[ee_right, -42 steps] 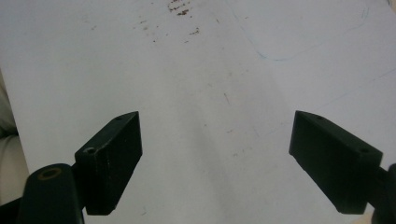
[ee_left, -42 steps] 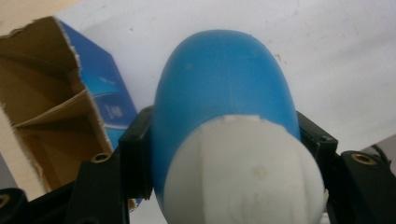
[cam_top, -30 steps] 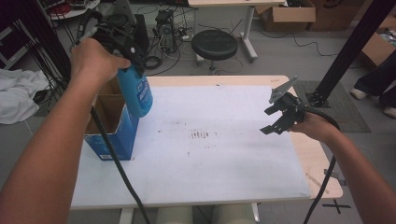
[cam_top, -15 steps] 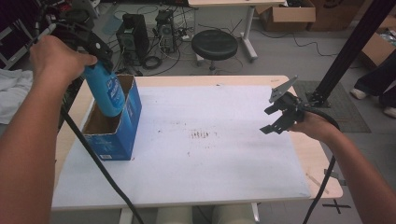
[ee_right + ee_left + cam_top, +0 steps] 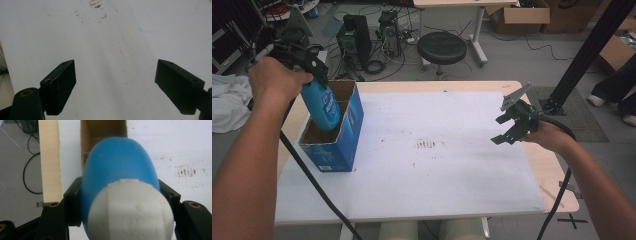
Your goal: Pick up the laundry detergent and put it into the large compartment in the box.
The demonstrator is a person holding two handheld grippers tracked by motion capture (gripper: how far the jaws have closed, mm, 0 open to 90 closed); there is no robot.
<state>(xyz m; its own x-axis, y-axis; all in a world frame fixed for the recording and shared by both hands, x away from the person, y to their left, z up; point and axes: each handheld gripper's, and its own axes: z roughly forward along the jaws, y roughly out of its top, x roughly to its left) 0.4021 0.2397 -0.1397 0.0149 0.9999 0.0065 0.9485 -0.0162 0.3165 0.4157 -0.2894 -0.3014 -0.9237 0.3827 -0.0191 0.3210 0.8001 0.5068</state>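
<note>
Scene: a person at a white-topped counter (image 5: 437, 165), a two-jaw gripper in each hand.
Bottle: a blue plastic bottle (image 5: 323, 106) with a white cap (image 5: 130, 212), tilted, its base lowered into an open blue cardboard box (image 5: 337, 145) at about 9 o'clock on the counter.
Left gripper (image 5: 309, 65): fingers clamped on the bottle's upper body, just below the cap — one either side.
Right gripper (image 5: 512, 122): at 3 o'clock, fingers spread wide, holding nothing, over bare counter.
Handling: smooth rounded plastic, probably slippery and fairly light; the walls may flex if squeezed hard.
Where to hold: likely best near the stiffer shoulder under the cap — as now.
Box: thin card, apt to shift if nudged.
</note>
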